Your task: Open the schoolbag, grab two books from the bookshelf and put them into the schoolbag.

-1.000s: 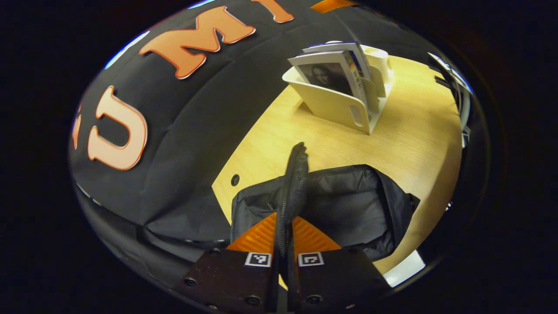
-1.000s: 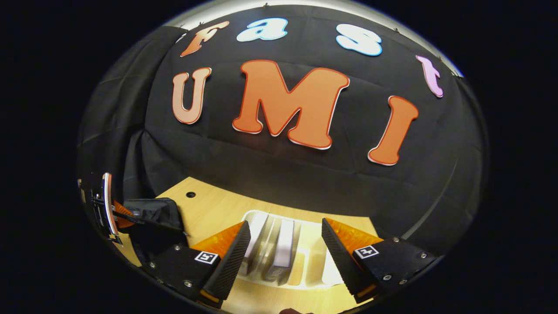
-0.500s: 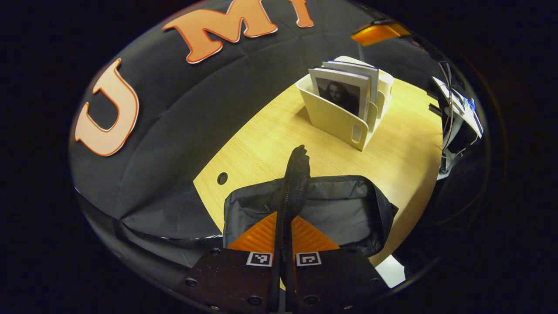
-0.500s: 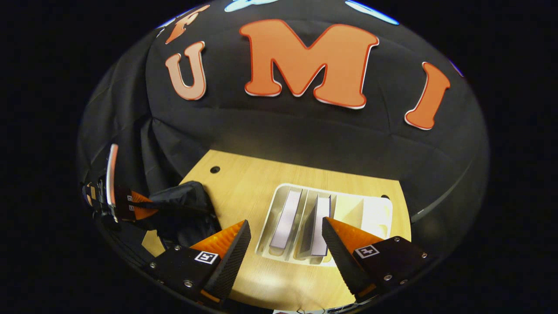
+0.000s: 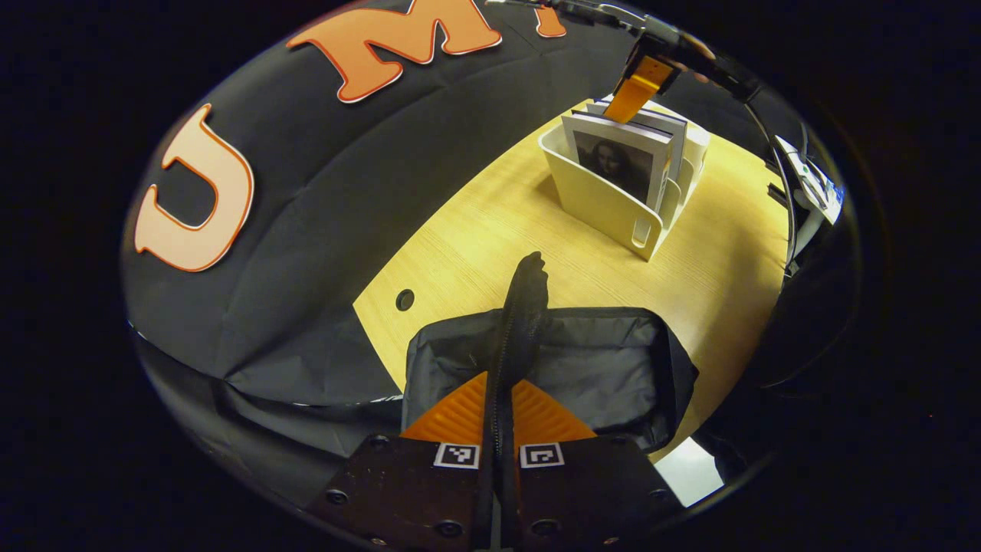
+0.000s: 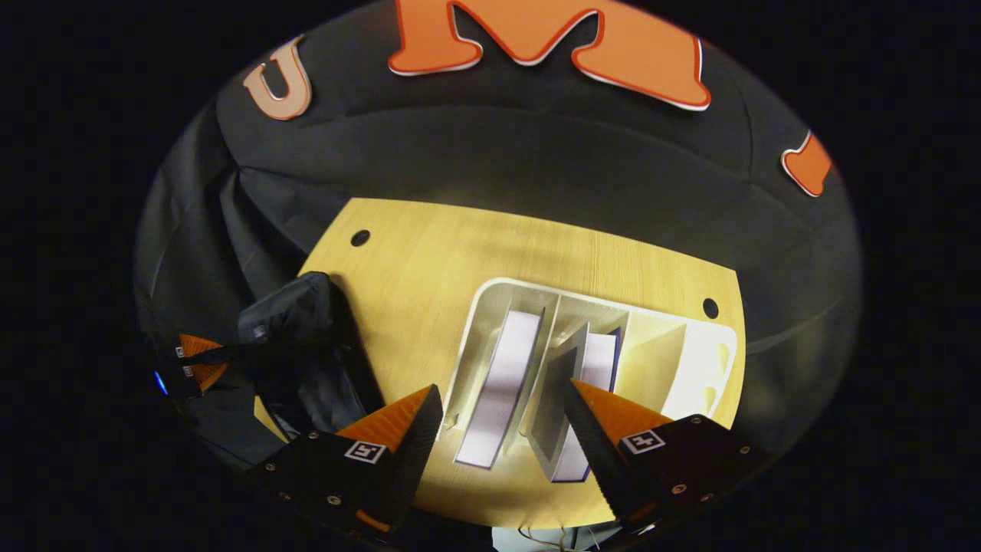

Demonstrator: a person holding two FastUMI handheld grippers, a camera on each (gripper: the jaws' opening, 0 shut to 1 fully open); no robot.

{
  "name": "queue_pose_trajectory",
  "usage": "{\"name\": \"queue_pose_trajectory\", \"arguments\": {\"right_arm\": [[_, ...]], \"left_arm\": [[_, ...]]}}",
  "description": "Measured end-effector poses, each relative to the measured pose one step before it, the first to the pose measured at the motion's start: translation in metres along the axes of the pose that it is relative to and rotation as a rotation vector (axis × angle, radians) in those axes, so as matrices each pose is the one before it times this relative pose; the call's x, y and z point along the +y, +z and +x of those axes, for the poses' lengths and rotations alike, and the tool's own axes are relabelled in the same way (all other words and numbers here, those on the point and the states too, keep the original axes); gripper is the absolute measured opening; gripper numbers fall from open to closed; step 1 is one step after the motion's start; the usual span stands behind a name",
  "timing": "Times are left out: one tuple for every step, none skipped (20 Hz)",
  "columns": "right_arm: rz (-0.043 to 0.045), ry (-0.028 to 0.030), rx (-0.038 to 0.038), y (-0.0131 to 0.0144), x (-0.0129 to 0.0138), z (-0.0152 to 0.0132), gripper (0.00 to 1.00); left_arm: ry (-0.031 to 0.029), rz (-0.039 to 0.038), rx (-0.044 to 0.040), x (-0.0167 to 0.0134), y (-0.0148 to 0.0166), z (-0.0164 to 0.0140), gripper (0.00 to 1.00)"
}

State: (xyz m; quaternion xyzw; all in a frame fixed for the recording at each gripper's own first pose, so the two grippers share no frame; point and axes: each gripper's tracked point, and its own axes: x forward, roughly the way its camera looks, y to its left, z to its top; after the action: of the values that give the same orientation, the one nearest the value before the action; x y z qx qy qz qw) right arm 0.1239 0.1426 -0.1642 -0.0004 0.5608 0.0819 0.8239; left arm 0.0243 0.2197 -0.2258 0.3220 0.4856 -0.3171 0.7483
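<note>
In the left gripper view, the left gripper (image 5: 500,399) sits clamped tight on a black strap (image 5: 523,307) of the schoolbag (image 5: 613,368), both fingers pressing the webbing so that it stands up between them and rises past their tips. Just beyond, the dark schoolbag lies on the light wooden table (image 5: 490,238) with its mouth pulled open, showing a grey, crumpled lining. Farther along the table stands a cream bookshelf (image 5: 605,207) with upright dividers; the nearest book (image 5: 619,157), its cover bearing a portrait, stands upright in the near slot, with a second book behind it. Above the shelf hangs the right gripper (image 5: 636,88), one finger dipping toward the tops of the books. In the right gripper view, the right gripper (image 6: 498,429) looks down with its fingers spread wide and nothing between them; whether either tip touches the shelf cannot be told. Directly beyond them the bookshelf (image 6: 690,368) shows its compartments from above: one book (image 6: 502,383) in the left slot, another book (image 6: 594,383) in the next slot, leaning against a divider, and the slots farther right hold no book. Off to the left, the schoolbag (image 6: 295,330) lies at the table's (image 6: 475,245) edge, well apart from the shelf, with the left gripper (image 6: 201,360) holding its strap.
</note>
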Motion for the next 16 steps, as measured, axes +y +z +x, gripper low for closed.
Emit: {"name": "queue_pose_trajectory", "arguments": {"right_arm": [[0.00369, 0.00565, 0.03896, -0.00376, 0.00136, 0.00971, 0.93], [0.01633, 0.00551, 0.04889, -0.00574, 0.00204, 0.00611, 0.89], [0.02618, 0.01443, 0.04015, -0.0018, 0.00298, 0.00614, 0.85], [0.01938, 0.01573, 0.03051, 0.00075, 0.0037, 0.00477, 0.72], [0.00933, -0.00358, 0.01756, 0.00132, -0.00183, 0.00721, 0.67], [0.00555, -0.01457, 0.0104, 0.00267, -0.00255, 0.00635, 0.59], [0.00742, -0.009, 0.01094, 0.00004, -0.00143, 0.00524, 0.57], [0.01857, -0.01413, 0.01625, 0.00005, -0.00085, 0.00459, 0.5], [0.02263, -0.00007, 0.01916, -0.00174, -0.00265, -0.00283, 0.55], [0.02298, 0.00427, 0.00446, 0.00132, -0.00005, -0.00056, 0.41], [0.01766, 0.00724, 0.00207, -0.00003, -0.00192, 0.00274, 0.4], [0.00662, 0.00273, 0.00463, -0.00105, -0.00225, -0.0017, 0.36], [0.00325, 0.00672, 0.00217, 0.00024, 0.00083, -0.00292, 0.35], [-0.00051, 0.00541, -0.00044, -0.00062, 0.00013, -0.00297, 0.26], [0.00336, -0.00359, -0.00399, -0.00212, -0.00342, -0.00577, 0.25], [-0.00417, -0.00063, -0.00758, -0.0023, -0.00131, -0.00627, 0.33]], "left_arm": [[0.0012, 0.00015, 0.00806, -0.002, 0.00287, 0.00066, 0.05], [0.00073, -0.00448, 0.00964, -0.00098, 0.00169, 0.00096, 0.05], [0.00217, -0.00309, 0.00713, -0.00162, 0.00273, 0.00223, 0.05], [0.00157, -0.00739, 0.00875, -0.00162, 0.00231, 0.00212, 0.05], [0.00183, -0.00449, 0.00527, -0.00071, 0.00123, 0.00009, 0.05], [0.00126, -0.0055, 0.00411, -0.00161, 0.00224, 0.00114, 0.05], [0.00031, -0.00302, 0.00248, -0.00194, 0.00215, 0.00065, 0.05], [0.0003, -0.00403, 0.00302, -0.00161, 0.00235, 0.001, 0.05], [0.00189, -0.00469, 0.00391, -0.00175, 0.00014, -0.00028, 0.05], [0.00122, -0.00651, 0.00402, -0.00047, 0.00107, 0.0007, 0.05], [0.00007, -0.00712, 0.00506, -0.00098, -0.00046, 0.00005, 0.05], [-0.00539, -0.00718, 0.00409, -0.00223, 0.00094, 0.00128, 0.05], [-0.0053, -0.00653, 0.00454, -0.00199, -0.0003, 0.00142, 0.05], [-0.00414, -0.00683, 0.00316, -0.00063, 0.00001, 0.001, 0.05], [-0.00102, -0.00471, 0.00133, -0.0005, -0.00102, 0.00046, 0.05], [-0.00176, -0.00438, -0.00298, 0.00011, 0.00067, 0.00076, 0.05]]}}
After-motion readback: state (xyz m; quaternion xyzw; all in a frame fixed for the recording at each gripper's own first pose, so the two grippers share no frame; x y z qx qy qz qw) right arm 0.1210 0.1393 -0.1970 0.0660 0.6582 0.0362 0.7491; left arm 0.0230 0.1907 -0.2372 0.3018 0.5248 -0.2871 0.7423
